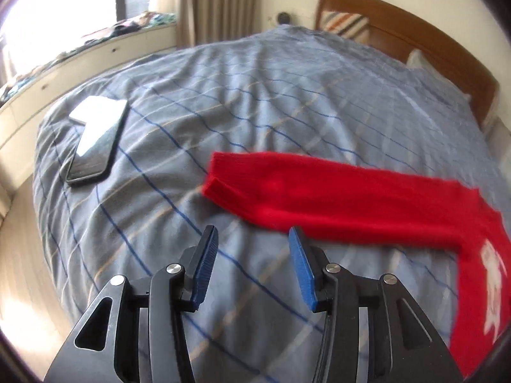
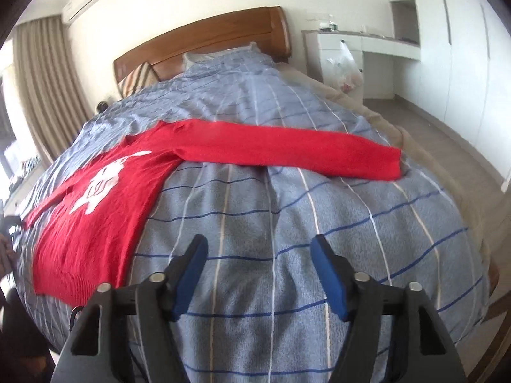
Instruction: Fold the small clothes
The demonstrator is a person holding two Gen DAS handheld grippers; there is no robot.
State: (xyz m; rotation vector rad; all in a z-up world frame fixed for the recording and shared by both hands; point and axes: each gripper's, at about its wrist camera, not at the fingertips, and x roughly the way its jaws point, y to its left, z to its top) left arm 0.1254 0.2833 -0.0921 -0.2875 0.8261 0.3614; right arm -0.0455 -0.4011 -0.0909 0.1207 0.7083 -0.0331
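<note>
a bedroom, with a wooden headboard against the far wall and a blue checked duvet covering the bed as the work surface; a phone lies on it off to the left. the red sweater is spread flat on the duvet, white motif up, with both sleeves stretched straight out to the sides. the left gripper hovers with its fingers moderately apart and nothing between them, just beside the left sleeve; the right gripper hangs over bare duvet with its fingers wide and empty, near the sweater's hem and well short of the right sleeve. the step in hand looks like folding the sleeves in. it would go best by pinching each sleeve near the cuff, catching only the knit and not the duvet beneath, lifting just enough to clear, and laying it square across the chest without dragging the body.
</note>
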